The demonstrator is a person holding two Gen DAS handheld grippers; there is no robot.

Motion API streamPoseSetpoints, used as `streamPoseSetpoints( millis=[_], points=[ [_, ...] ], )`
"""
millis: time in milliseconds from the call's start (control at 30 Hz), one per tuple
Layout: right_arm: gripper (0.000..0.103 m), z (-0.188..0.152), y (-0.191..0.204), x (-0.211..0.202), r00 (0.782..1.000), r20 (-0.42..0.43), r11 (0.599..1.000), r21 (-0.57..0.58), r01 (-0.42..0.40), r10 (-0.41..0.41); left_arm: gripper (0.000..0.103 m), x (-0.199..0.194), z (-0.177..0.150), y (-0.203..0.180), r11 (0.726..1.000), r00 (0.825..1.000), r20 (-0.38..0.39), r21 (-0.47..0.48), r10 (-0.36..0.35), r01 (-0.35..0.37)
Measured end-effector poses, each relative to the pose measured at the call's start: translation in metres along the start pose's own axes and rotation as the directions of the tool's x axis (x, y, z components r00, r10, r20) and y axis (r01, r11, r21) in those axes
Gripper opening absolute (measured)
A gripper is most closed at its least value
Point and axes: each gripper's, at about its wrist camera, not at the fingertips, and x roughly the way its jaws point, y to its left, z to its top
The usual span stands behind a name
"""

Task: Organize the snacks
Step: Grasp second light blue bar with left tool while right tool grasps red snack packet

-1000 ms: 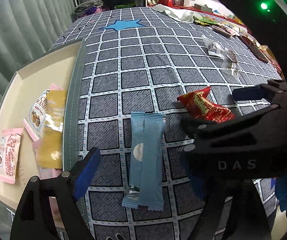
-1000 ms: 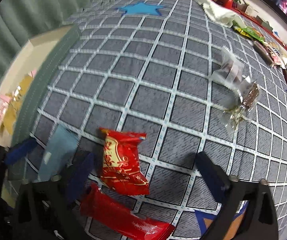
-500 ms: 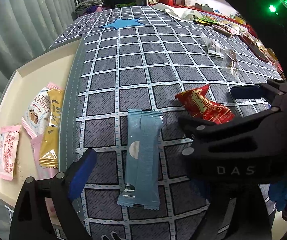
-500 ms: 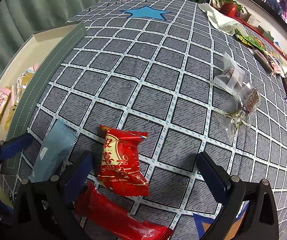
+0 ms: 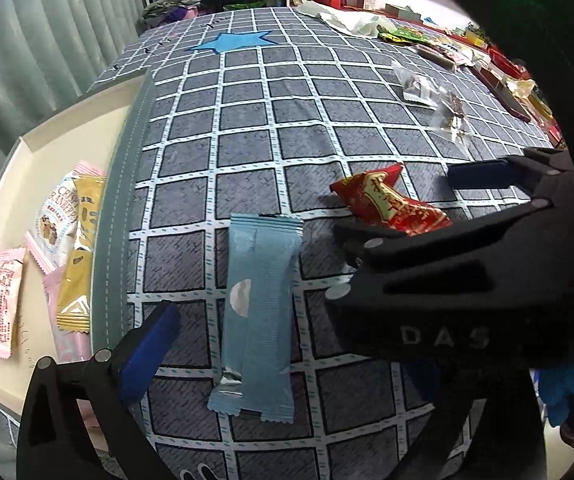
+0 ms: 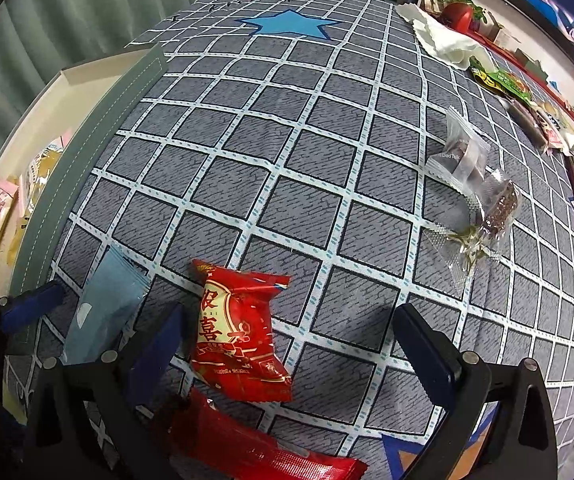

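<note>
A light blue snack packet (image 5: pixel 257 312) lies on the checked cloth, between the fingers of my open left gripper (image 5: pixel 283 344); it also shows in the right wrist view (image 6: pixel 101 312). A red snack packet (image 6: pixel 239 336) lies between the fingers of my open right gripper (image 6: pixel 291 344), nearer the left finger; it shows in the left wrist view (image 5: pixel 387 204) behind the right gripper's body. A long red packet (image 6: pixel 255 448) lies under the right gripper. The cream box (image 5: pixel 19 168) at left holds pink and gold packets (image 5: pixel 75 256).
Two clear-wrapped snacks (image 6: pixel 475 184) lie on the cloth to the right. More packets (image 6: pixel 527 108) and a white cloth (image 6: pixel 447 44) sit along the far right edge. A green curtain (image 6: pixel 67 12) hangs behind the box.
Both grippers have moved slightly forward and down over the cloth. The blue and red packets have stayed where they lay. Both grippers stay open.
</note>
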Motion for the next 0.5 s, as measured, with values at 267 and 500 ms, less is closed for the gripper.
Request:
streamPoseSetpoints(
  millis=[267, 500],
  points=[
    [0.033, -0.002, -0.004, -0.016, 0.997, 0.03, 0.997, -0.001, -0.071, 0.071, 0.025, -0.013, 0.003, -0.002, 0.998, 0.998, 0.003, 0.029, -0.055, 0.055],
    [0.032, -0.006, -0.039, -0.03, 0.979, 0.056, 0.971, 0.128, -0.203, 0.197, 0.025, -0.025, 0.006, 0.008, 0.996, 0.996, 0.03, -0.016, -0.083, 0.084]
  ],
)
